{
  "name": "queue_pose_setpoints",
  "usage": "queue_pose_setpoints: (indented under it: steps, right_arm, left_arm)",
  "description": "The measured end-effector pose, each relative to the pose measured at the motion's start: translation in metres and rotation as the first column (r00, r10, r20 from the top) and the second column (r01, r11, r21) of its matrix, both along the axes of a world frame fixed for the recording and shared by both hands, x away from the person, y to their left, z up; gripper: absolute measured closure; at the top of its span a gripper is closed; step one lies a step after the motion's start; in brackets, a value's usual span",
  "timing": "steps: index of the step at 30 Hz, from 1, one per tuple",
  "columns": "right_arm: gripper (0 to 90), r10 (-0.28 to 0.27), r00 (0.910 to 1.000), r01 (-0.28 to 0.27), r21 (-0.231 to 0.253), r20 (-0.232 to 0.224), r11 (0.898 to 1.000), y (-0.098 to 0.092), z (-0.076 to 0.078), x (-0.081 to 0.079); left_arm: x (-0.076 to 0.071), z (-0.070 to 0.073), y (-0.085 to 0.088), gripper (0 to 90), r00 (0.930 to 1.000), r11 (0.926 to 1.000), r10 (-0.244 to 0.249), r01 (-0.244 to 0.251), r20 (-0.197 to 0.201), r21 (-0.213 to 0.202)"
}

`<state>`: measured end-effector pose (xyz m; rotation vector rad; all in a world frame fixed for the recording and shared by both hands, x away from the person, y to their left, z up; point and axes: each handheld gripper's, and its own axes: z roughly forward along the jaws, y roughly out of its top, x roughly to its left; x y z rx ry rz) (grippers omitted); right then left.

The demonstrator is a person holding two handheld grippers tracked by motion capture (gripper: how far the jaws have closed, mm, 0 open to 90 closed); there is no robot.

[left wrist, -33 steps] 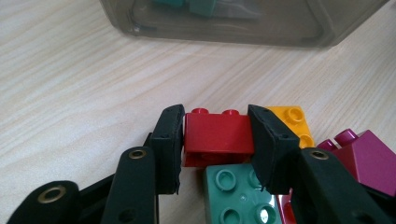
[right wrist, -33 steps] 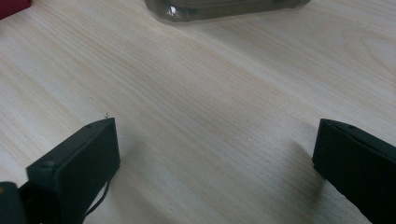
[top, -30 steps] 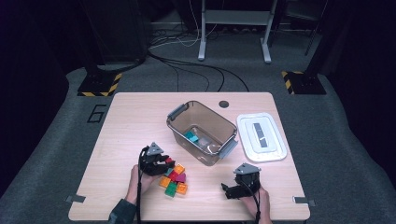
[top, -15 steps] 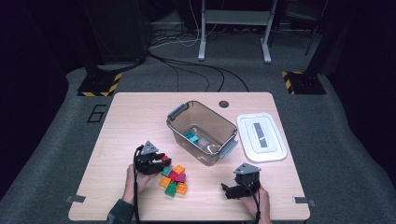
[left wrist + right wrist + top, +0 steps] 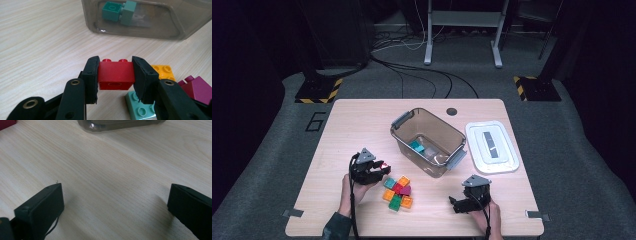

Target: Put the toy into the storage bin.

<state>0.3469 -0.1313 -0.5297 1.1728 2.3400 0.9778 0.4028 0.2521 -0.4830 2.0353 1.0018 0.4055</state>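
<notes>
Between jaws: red brick (image 5: 115,75), studs up, clamped on both ends by left claw (image 5: 114,79), lifted just above the worktop (image 5: 362,125).
Pile: orange brick (image 5: 162,70), mint brick (image 5: 139,108), maroon brick (image 5: 196,88) close right of the grip; bare wood to its left.
Bin: clear bin (image 5: 428,141) ahead, two green bricks (image 5: 119,11) inside, open strip of wood before its wall.
Lid: white lid (image 5: 492,146) beside bin, near right edge.
Right claw (image 5: 115,212): jaws wide, empty, over bare wood near front edge.
</notes>
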Motion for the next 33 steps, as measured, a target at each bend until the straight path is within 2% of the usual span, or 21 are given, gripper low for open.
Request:
queue_pose_setpoints:
  steps: [16, 33]
  right_arm:
    - [0.0, 0.001, 1.0000, -0.001, 0.000, -0.001, 1.000, 0.000, 0.000, 0.000]
    - [0.0, 0.000, 1.0000, 0.000, 0.000, -0.001, 1.000, 0.000, 0.000, 0.000]
  left_arm:
    - [0.003, 0.024, 0.007, 58.8, 0.9984, 0.9998, 0.019, -0.019, 0.052, -0.001]
    - [0.011, 0.054, 0.004, 58.8, 0.9941, 0.9996, 0.009, -0.012, 0.108, 0.025]
